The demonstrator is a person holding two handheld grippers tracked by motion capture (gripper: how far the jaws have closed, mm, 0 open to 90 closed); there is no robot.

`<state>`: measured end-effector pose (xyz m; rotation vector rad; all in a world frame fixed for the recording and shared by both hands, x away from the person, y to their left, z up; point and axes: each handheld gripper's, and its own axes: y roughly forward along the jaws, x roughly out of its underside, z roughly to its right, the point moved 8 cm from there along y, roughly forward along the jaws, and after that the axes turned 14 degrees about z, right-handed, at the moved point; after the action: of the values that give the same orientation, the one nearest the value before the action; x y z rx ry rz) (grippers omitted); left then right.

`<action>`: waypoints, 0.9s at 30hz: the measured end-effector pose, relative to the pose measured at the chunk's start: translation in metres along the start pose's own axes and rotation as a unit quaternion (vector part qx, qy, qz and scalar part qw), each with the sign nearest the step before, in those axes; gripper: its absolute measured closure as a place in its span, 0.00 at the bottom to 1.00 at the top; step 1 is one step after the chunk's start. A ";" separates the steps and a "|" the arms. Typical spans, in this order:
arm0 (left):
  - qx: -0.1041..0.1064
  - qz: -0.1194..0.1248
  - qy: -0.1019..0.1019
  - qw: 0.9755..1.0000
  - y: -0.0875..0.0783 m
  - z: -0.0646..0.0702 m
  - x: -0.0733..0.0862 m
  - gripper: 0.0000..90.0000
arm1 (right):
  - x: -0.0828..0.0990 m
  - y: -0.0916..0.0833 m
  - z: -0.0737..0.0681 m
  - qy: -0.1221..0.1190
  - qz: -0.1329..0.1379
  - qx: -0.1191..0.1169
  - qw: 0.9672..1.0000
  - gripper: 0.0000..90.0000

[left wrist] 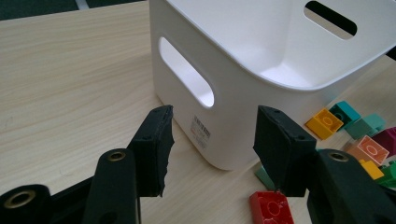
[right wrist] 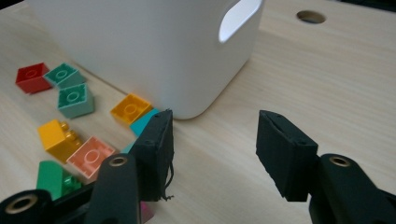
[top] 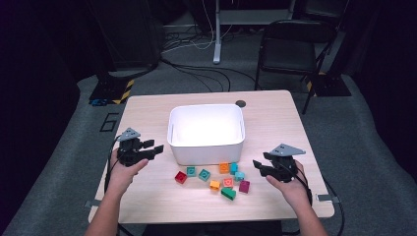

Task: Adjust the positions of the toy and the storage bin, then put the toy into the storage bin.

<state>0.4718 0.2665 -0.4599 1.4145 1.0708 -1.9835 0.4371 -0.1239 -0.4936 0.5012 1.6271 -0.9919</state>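
Note:
A white bin (top: 206, 132) stands in the middle of the wooden table (top: 275, 123). Several loose bricks lie in front of it, among them a red brick (top: 180, 177), an orange brick (top: 224, 167), a green brick (top: 228, 193) and a magenta brick (top: 244, 186). My left gripper (top: 156, 147) hovers left of the bin, open, with nothing between its jaws. In the left gripper view it (left wrist: 212, 149) faces the bin's corner (left wrist: 224, 135), the red brick (left wrist: 271, 207) just below. My right gripper (top: 256, 166) is open and empty, right of the bricks. In the right gripper view it (right wrist: 215, 149) points at bare table beside the bin (right wrist: 140, 42).
A round cable hole (top: 240, 103) sits in the table behind the bin. Beyond the table are a black folding chair (top: 290, 49), a white stand leg (top: 217, 34) and cables on the grey floor. Bare wood lies on both sides of the bin.

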 end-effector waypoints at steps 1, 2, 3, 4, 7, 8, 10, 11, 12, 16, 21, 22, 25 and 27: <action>-0.001 0.001 -0.001 1.000 0.000 0.000 0.000 0.52 | 0.003 0.001 -0.002 0.004 -0.005 -0.007 1.000 0.53; -0.003 0.001 -0.002 1.000 0.000 -0.001 0.000 0.52 | 0.009 0.003 -0.006 0.007 -0.016 -0.019 1.000 0.58; -0.004 0.006 -0.006 1.000 -0.001 -0.002 -0.002 0.52 | 0.011 0.004 -0.008 0.007 -0.017 -0.025 1.000 0.59; -0.004 0.006 -0.006 1.000 -0.001 -0.002 -0.002 0.52 | 0.013 0.004 -0.009 0.006 -0.019 -0.029 0.999 0.60; -0.006 0.015 -0.009 1.000 -0.002 -0.004 -0.006 0.52 | 0.016 0.004 -0.011 0.001 -0.023 -0.028 0.999 0.63; -0.007 0.016 -0.009 1.000 -0.001 -0.005 -0.007 0.51 | 0.017 0.003 -0.013 -0.004 -0.025 -0.032 0.999 0.63; -0.010 0.019 -0.015 1.000 0.000 -0.007 -0.009 0.51 | 0.021 0.003 -0.018 -0.015 -0.032 -0.044 0.998 0.63; -0.010 0.019 -0.017 1.000 0.001 -0.008 -0.009 0.51 | 0.023 0.003 -0.021 -0.021 -0.037 -0.053 0.998 0.63; -0.013 0.021 -0.021 0.999 0.002 -0.009 -0.010 0.50 | 0.027 0.004 -0.025 -0.022 -0.048 -0.065 0.997 0.63; -0.012 0.022 -0.025 0.999 0.004 -0.012 -0.012 0.48 | 0.038 0.007 -0.032 -0.025 -0.068 -0.085 0.994 0.62; -0.014 0.028 -0.038 0.999 0.006 -0.016 -0.015 0.47 | 0.045 0.007 -0.037 -0.022 -0.079 -0.095 0.992 0.61; -0.014 0.029 -0.037 0.999 0.006 -0.016 -0.015 0.47 | 0.045 0.008 -0.038 -0.021 -0.079 -0.094 0.992 0.61; -0.015 0.032 -0.038 0.999 0.006 -0.017 -0.017 0.47 | 0.045 0.010 -0.044 -0.022 -0.077 -0.099 0.992 0.61; -0.016 0.032 -0.036 0.999 0.005 -0.017 -0.017 0.47 | 0.046 0.011 -0.045 -0.026 -0.078 -0.101 0.992 0.61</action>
<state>0.4907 0.2763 -0.4481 1.3326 1.0086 -1.9473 0.4050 -0.0892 -0.5388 0.2129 1.7176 -0.9340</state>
